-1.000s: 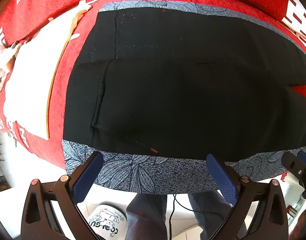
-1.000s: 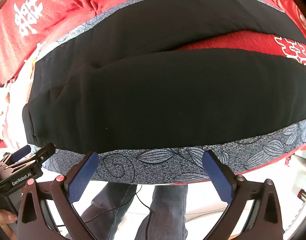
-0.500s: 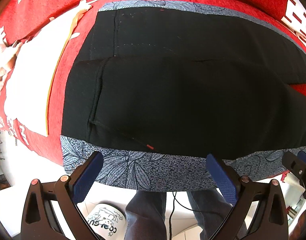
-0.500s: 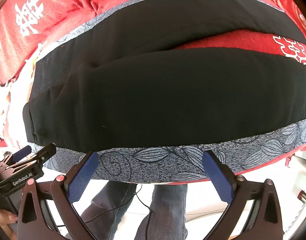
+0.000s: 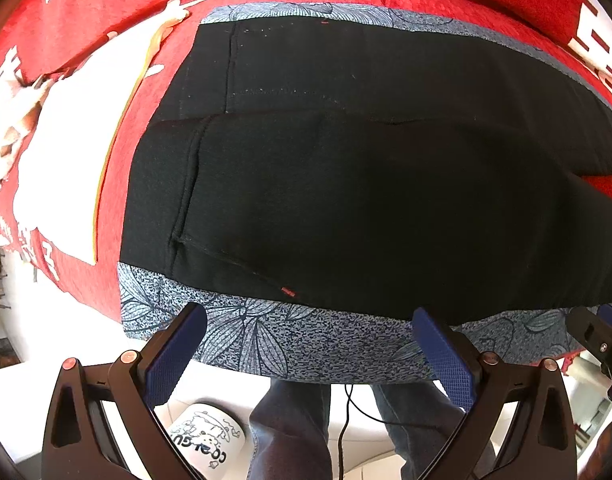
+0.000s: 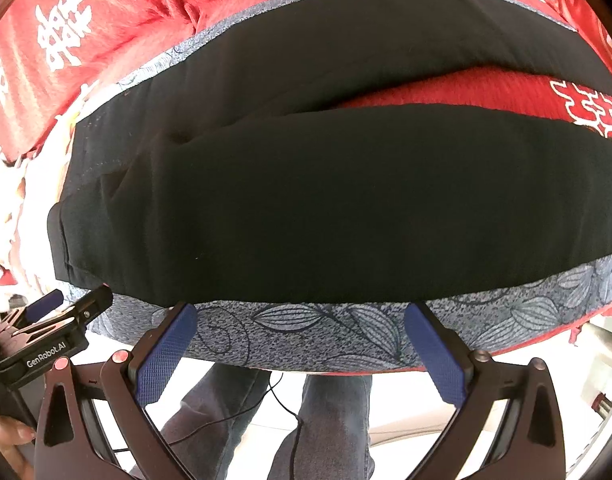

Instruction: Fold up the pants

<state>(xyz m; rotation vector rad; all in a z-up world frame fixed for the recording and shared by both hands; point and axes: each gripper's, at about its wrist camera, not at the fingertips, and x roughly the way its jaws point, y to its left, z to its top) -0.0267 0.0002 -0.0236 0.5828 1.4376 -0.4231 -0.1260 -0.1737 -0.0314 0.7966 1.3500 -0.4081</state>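
Black pants (image 5: 366,184) lie flat on a grey-blue leaf-print cloth (image 5: 306,340) over a red surface. The waistband is at the left in the left wrist view. In the right wrist view the pants (image 6: 346,208) show two legs spreading to the right with red between them. My left gripper (image 5: 310,344) is open and empty, just short of the near hem by the waist. My right gripper (image 6: 297,340) is open and empty, just short of the near leg's edge. Each gripper shows at the edge of the other's view.
A red blanket with white characters (image 6: 65,28) covers the surface. A white patch (image 5: 73,152) lies left of the pants. The near edge drops to a white floor with the person's legs (image 5: 289,428), a cable and a printed slipper (image 5: 201,440).
Both grippers have drawn back slightly toward the near edge, so more of the leaf-print cloth shows. Both stay open. The pants have not moved.
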